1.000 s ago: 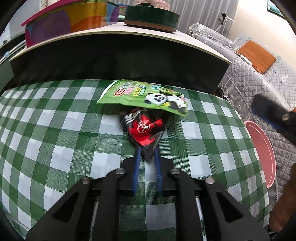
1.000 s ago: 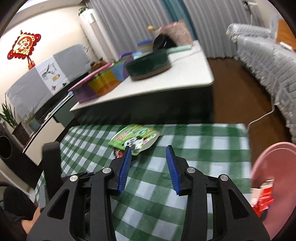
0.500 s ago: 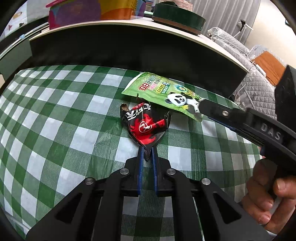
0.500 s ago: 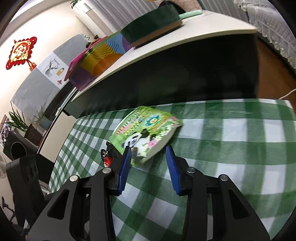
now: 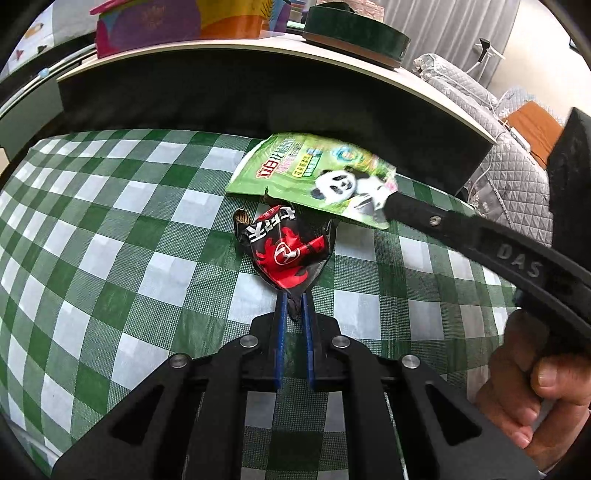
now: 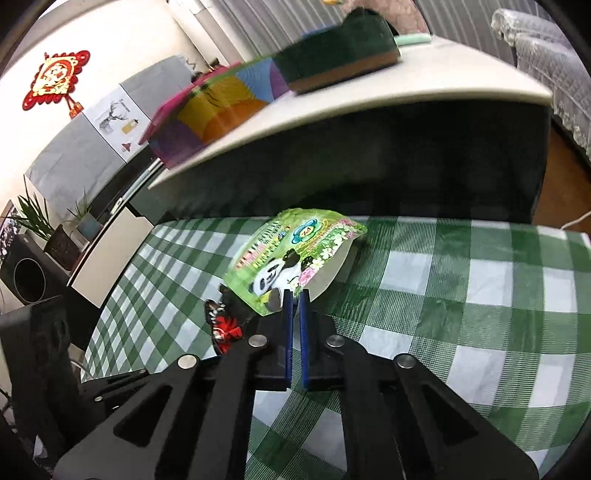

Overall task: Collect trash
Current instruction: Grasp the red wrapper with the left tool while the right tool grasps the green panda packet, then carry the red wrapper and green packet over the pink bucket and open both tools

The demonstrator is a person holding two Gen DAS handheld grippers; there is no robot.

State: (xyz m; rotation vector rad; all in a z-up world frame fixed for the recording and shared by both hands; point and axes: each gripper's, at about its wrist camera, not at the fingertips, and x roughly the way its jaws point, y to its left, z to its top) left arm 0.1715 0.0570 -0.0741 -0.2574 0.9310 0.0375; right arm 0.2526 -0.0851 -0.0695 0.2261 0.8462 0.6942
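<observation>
My left gripper point(image 5: 293, 300) is shut on the near tip of a crumpled red and black snack wrapper point(image 5: 286, 254) on the green checked tablecloth point(image 5: 110, 236). The wrapper also shows in the right wrist view point(image 6: 226, 329). A green panda snack bag point(image 5: 317, 177) lies just behind it, one edge lifted. My right gripper point(image 6: 294, 295) is shut on the near edge of the panda bag point(image 6: 291, 254). The right gripper reaches in from the right in the left wrist view point(image 5: 391, 201), held by a hand point(image 5: 532, 398).
A higher cream-topped table point(image 5: 258, 40) stands behind, bearing a dark green round tin point(image 5: 354, 29) and a colourful box point(image 5: 147, 26). A grey quilted sofa point(image 5: 517, 162) is at the right. Potted plants point(image 6: 55, 229) stand at the left.
My right gripper moved in to the panda bag and shut on its edge, lifting it slightly. My left gripper closed tight on the red wrapper's tip.
</observation>
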